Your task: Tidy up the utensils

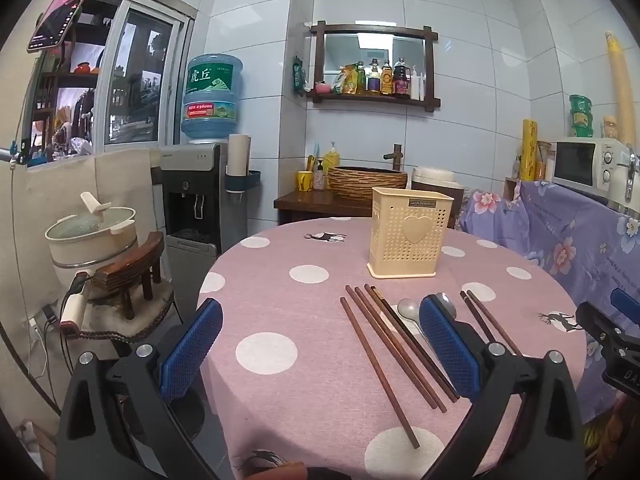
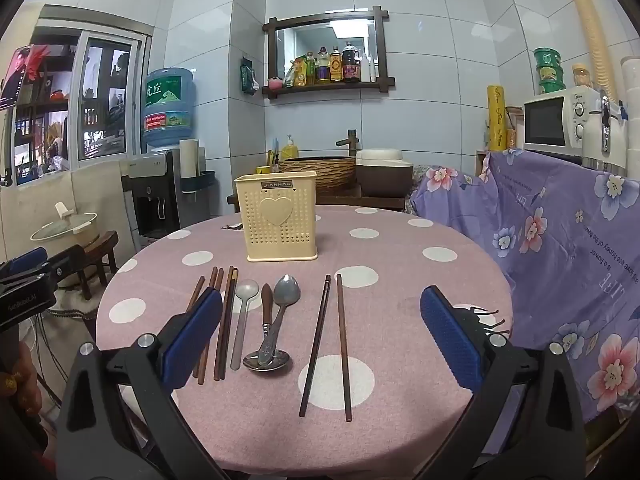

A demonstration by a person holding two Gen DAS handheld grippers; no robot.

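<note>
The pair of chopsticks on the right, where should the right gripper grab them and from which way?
Take the right chopstick pair near mid-length, from above, pads either side. They lie flat, nearly parallel, pointing toward the utensil holder, clear of the spoons. The right gripper is open.

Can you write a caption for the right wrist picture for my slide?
Open right gripper hovers over chopsticks and spoons lying before a cream utensil holder.

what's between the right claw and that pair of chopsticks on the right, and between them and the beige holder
Nothing visible. The right claw hangs open above the table, with bare tablecloth beneath it around the chopstick pair. Between the pair and the cream utensil holder is only cloth; the spoons lie off to the left.
</note>
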